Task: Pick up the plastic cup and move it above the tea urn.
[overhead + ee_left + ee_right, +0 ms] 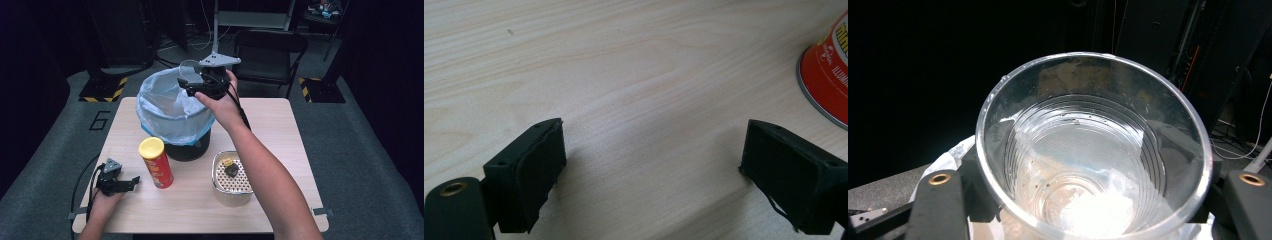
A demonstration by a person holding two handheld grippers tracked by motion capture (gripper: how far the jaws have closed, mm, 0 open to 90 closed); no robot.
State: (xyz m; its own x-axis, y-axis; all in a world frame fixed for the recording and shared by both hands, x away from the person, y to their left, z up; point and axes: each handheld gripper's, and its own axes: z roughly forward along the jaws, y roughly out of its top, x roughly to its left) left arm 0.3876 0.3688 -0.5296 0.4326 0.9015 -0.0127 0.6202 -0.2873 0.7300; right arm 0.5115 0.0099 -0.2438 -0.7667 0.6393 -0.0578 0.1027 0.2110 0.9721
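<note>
Clear plastic cup, base hidden, sits clamped in the right hand-held gripper; left hand-held gripper gapes wide.

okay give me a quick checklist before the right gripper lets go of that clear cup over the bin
1. Cup clamped in the right gripper: ok.
2. Cup over the bin opening: ok, it hangs above the far rim.
3. Bin liner open and folded over the rim: ok.
4. Cup empty: cannot tell, specks and a film show inside.
5. Left gripper out of the way: ok, open, low over the table beside the red can.
6. Strainer clear of the drop: ok.
</note>
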